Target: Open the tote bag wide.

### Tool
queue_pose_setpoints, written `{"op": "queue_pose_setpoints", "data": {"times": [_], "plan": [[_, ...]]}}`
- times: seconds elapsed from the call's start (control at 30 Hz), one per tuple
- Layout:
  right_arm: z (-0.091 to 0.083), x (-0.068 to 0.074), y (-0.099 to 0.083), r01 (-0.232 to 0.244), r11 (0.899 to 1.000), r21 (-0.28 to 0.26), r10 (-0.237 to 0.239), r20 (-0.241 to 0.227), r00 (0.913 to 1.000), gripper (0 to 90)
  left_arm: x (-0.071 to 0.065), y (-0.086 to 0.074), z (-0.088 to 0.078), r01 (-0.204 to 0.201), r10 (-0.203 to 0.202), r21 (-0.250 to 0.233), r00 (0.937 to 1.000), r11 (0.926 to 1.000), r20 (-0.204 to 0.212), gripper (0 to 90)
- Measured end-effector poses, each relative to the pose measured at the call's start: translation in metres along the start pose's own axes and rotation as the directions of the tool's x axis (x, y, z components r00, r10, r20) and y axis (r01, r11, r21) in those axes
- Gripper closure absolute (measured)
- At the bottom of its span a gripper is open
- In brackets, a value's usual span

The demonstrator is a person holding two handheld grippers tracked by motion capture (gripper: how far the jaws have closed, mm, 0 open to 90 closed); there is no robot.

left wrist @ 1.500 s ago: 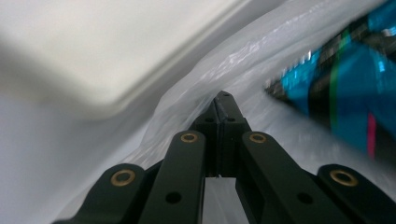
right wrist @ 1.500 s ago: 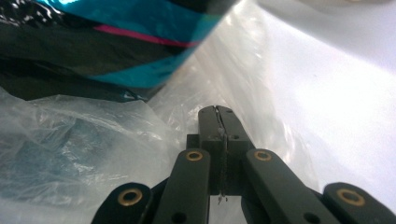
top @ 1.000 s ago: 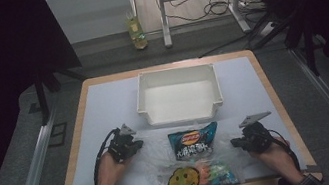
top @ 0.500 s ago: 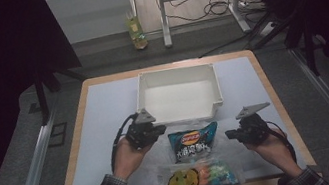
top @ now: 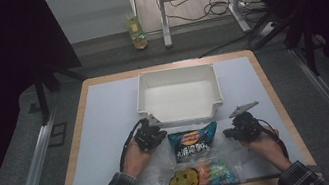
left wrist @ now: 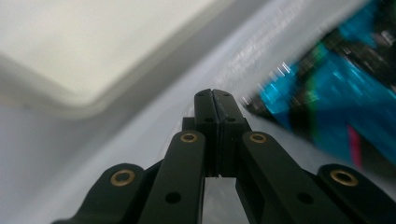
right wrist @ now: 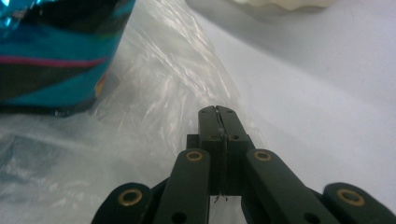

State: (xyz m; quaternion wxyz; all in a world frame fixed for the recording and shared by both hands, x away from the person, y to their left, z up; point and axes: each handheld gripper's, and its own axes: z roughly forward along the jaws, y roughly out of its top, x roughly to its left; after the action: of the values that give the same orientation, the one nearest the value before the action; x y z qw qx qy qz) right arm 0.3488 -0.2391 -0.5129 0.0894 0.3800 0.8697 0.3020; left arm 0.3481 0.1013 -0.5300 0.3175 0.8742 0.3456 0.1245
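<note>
A blue chip bag (top: 194, 141) lies on the white table mat just in front of a white bin (top: 178, 95). Below it lies a clear plastic bag (top: 198, 179) with a yellow smiley face and colourful sweets. My left gripper (top: 155, 135) is shut, at the chip bag's left edge near the bin's front left corner. In the left gripper view its jaws (left wrist: 213, 93) meet with nothing between them, the chip bag (left wrist: 336, 88) to their right. My right gripper (top: 234, 130) is shut too; its tips (right wrist: 218, 110) rest at the clear bag's (right wrist: 154, 102) crinkled edge.
The bin (left wrist: 84, 42) is empty and its wall stands close ahead of the left gripper. Bare mat (top: 107, 127) stretches to the left, and more lies right of the right hand. The wooden table edge (top: 276, 104) frames the mat.
The left hand has slid right, from the open mat to the chip bag's left edge. The right hand has shifted a little left and forward toward the bags. Both jaws stay shut.
</note>
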Motion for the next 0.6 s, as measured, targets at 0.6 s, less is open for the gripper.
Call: {"op": "queue_pose_setpoints", "data": {"times": [0.6], "plan": [[-0.061,0.03,-0.026,0.011,0.995,-0.097,-0.02,-0.093,0.9954,89.3,-0.038,-0.02,-0.049,-0.082,0.084,-0.082,0.996,0.9933,0.029,83.9]]}}
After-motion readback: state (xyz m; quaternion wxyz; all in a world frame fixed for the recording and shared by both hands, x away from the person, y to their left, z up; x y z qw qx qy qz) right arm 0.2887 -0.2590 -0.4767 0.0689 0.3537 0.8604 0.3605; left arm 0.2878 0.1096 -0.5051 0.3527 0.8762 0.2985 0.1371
